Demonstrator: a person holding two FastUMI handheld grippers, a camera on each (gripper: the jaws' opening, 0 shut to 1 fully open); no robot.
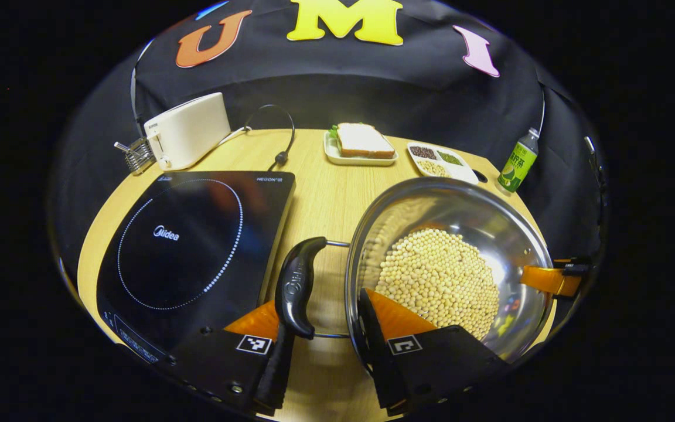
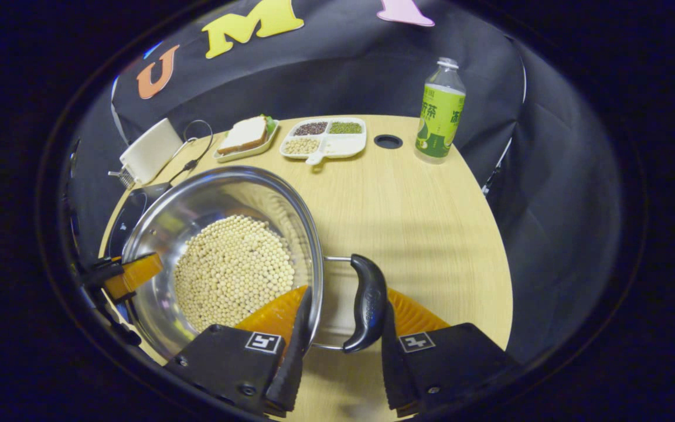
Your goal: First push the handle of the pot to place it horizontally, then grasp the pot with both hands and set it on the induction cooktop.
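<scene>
A steel pot (image 1: 490, 234) holding pale beans (image 1: 440, 281) stands on the wooden table, just right of the black induction cooktop (image 1: 197, 246). My left gripper (image 1: 323, 310) is shut across the pot's black left handle (image 1: 299, 281) and rim, one finger outside the handle and one inside the pot wall. My right gripper (image 2: 345, 299) is shut the same way on the pot's other black handle (image 2: 367, 299) and rim. Each gripper also appears across the pot from the other: the right gripper (image 1: 554, 278) and the left gripper (image 2: 120, 275). The pot (image 2: 197, 193) hides most of the cooktop (image 2: 129, 211) in the right gripper view.
Along the table's back stand a white toaster (image 1: 188, 129) with its cord, a tray with a sandwich (image 1: 361, 143), a divided dish of grains (image 1: 440, 161) and a green-labelled bottle (image 1: 519, 161). A small round hole (image 2: 388, 140) sits near the bottle. Bare wood (image 2: 419, 223) lies right of the pot.
</scene>
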